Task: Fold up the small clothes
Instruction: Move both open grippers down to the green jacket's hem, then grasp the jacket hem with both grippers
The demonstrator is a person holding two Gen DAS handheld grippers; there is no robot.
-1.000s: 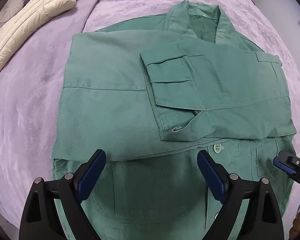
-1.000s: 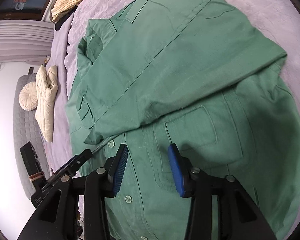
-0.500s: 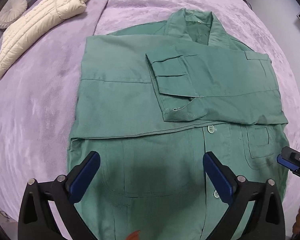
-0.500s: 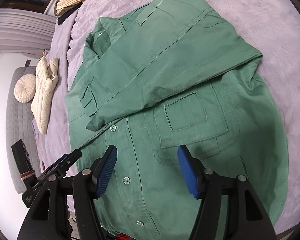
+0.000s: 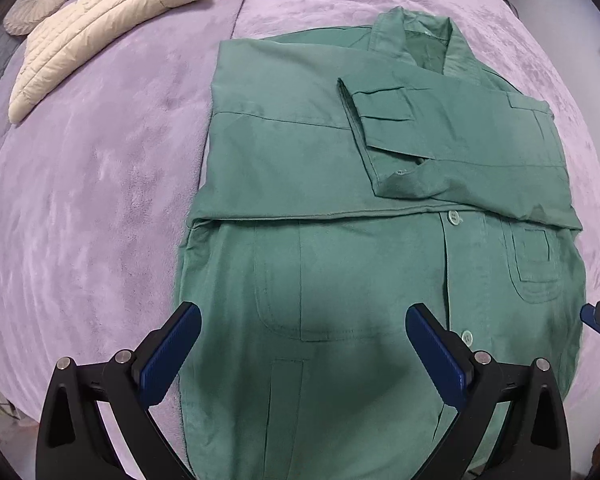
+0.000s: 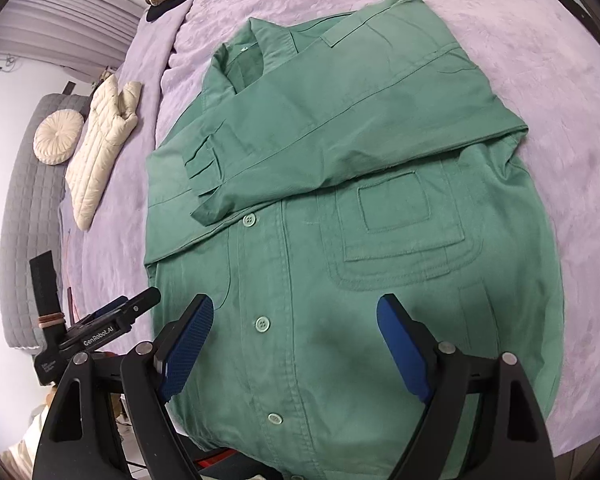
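Observation:
A green button-up shirt [image 5: 340,208] lies front up on the purple blanket, collar far, hem near me. Both sleeves are folded across its chest, the cuff [image 5: 384,120] on top. It also shows in the right wrist view [image 6: 340,208]. My left gripper [image 5: 304,344] is open and empty, held above the shirt's lower left front. My right gripper [image 6: 294,332] is open and empty, above the lower front near the button placket [image 6: 263,324] and the chest pocket [image 6: 396,204]. Each gripper shows at the edge of the other's view.
A cream quilted jacket [image 5: 100,28] lies on the blanket at the far left, also in the right wrist view [image 6: 104,136]. A round cushion [image 6: 58,136] rests on a grey sofa. The purple blanket [image 5: 80,200] spreads around the shirt.
Both grippers have drawn back toward the shirt's hem and opened wider. More of the shirt's lower half and the blanket now shows.

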